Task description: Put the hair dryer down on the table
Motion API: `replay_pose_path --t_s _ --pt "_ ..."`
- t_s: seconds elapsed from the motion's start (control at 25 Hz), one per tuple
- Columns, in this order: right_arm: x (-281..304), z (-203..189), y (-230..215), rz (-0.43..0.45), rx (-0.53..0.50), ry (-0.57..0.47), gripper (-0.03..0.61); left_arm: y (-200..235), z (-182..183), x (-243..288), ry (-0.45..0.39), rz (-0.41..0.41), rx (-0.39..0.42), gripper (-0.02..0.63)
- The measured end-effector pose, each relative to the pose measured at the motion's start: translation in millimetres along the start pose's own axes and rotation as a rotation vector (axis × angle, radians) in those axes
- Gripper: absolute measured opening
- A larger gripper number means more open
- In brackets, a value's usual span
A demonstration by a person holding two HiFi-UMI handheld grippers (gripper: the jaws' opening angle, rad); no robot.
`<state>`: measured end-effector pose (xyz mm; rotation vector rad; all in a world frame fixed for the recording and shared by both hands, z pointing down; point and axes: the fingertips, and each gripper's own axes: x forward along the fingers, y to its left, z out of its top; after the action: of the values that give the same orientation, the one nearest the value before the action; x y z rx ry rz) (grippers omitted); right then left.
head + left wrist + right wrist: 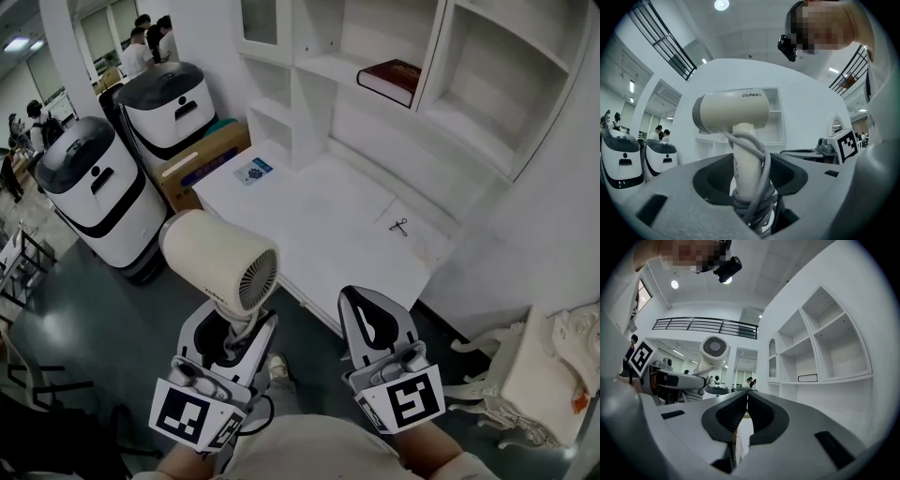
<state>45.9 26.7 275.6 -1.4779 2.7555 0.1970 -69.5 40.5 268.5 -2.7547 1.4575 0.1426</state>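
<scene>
hair dryer [217, 260]: cream one, upright in the left gripper and up in the air just off the table's near edge, not touching it. The barrel lies crosswise and the round back grille faces the head camera.
cord [757, 187]: grey, looped round the dryer's handle and bunched up right where the jaws pinch. Can't spot the plug anywhere.
left gripper [228, 330]: jaws clamped on the wrapped handle. The bottom end of the handle drops down between them and out of sight.
right gripper [362, 302]: jaws pressed together with nothing in them. It's also held in the air off the table's near edge, beside the left one and not touching it.
table [319, 216]: white desk, mostly bare. The dryer and left gripper cover part of its near left corner in the head view.
booklet [253, 170]: blue and white, flat near the table's far left corner. The print is too small to read.
tiny dark thing [399, 226]: toward the table's right side. Could be little scissors or a clip, honestly can't tell.
book [392, 80]: dark red, lying flat on a shelf above the table's back edge.
cardboard box [202, 159]: on the floor just past the table's left end, half tucked behind a machine.
machines [94, 197]: two white-and-black round-topped units out beyond the table's left end.
people [150, 42]: way out past the table's left end, too small to make out.
carved white furniture [553, 375]: to the right of the table, cut off by the picture's edge.
</scene>
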Motion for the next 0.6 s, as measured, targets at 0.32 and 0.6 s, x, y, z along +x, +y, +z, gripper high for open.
replay_pose_path --t_s 0.32,0.6 --pt "111 2 -5 -0.027 -0.02 -0.004 0.021 97 5 50 -0.002 -0.053 -0.001 0.222" --pt "172 4 -6 -0.048 -0.017 -0.014 0.021 149 14 75 -0.013 -0.081 0.015 0.222"
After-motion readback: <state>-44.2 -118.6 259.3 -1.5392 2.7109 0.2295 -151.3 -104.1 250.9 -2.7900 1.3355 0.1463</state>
